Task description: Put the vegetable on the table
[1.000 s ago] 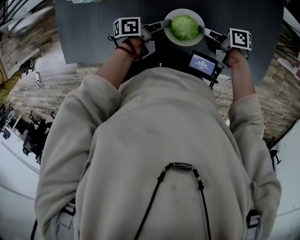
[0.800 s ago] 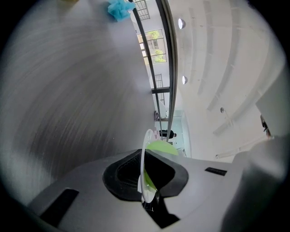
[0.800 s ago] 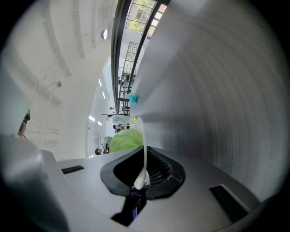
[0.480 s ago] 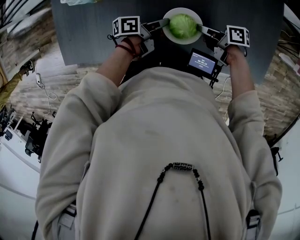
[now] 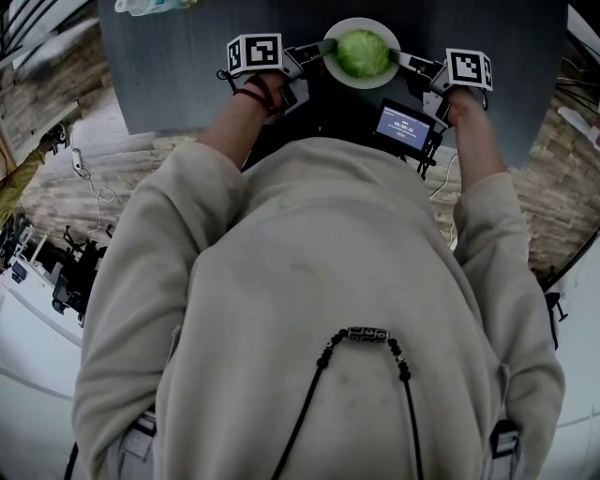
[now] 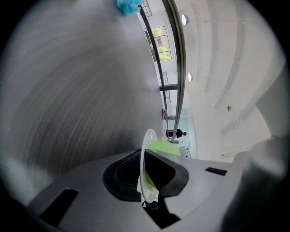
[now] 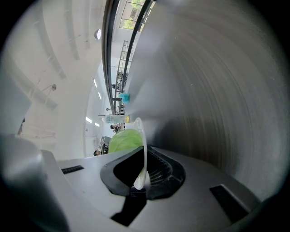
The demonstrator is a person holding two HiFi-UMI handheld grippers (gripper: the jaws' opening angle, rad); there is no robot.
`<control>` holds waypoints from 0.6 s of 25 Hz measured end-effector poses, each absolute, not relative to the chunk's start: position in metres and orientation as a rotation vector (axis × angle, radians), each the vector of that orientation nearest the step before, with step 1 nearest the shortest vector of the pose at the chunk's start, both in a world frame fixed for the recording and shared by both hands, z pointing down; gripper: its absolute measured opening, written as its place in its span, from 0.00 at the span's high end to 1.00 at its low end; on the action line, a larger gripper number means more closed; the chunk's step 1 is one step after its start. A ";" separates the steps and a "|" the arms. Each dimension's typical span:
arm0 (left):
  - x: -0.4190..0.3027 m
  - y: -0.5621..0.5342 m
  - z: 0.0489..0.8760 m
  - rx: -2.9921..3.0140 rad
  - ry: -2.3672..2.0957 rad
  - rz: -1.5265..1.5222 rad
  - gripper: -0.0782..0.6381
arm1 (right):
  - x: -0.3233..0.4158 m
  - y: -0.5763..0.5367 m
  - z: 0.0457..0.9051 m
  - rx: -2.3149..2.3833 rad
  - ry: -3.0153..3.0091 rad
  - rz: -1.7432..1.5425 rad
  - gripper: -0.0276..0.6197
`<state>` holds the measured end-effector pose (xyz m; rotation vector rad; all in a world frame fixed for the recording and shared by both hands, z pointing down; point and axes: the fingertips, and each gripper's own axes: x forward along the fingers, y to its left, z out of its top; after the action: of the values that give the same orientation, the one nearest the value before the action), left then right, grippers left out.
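Observation:
A green cabbage (image 5: 363, 52) lies on a white plate (image 5: 334, 69) held over the dark grey table (image 5: 187, 66). My left gripper (image 5: 323, 49) is shut on the plate's left rim and my right gripper (image 5: 401, 58) is shut on its right rim. In the left gripper view the plate (image 6: 144, 154) stands edge-on between the jaws, with the cabbage (image 6: 164, 147) behind it. The right gripper view shows the plate (image 7: 142, 149) pinched the same way, the cabbage (image 7: 123, 141) on its left side. I cannot tell whether the plate touches the table.
A light blue object (image 5: 150, 6) lies at the table's far left, also the blue object (image 6: 128, 5) in the left gripper view. A small screen device (image 5: 405, 127) hangs at the person's chest near the table's front edge. Wooden floor surrounds the table.
Both grippers have carried the plate with the cabbage a little farther over the table, away from the person's body. The grip on both rims is unchanged.

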<state>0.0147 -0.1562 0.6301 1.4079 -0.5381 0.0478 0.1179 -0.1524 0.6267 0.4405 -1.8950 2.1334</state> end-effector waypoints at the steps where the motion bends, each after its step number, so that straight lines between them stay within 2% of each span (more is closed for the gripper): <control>1: 0.015 -0.156 0.632 1.406 -0.541 0.051 0.86 | 0.118 -0.152 0.629 0.445 -1.887 2.138 0.92; 15: 0.016 -0.149 0.650 1.425 -0.581 0.175 0.85 | 0.119 -0.147 0.646 0.498 -1.854 2.098 0.91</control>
<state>0.0157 -0.1488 0.6501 1.4251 -0.5811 0.1746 0.1189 -0.1472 0.6465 0.4980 -1.8535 2.0976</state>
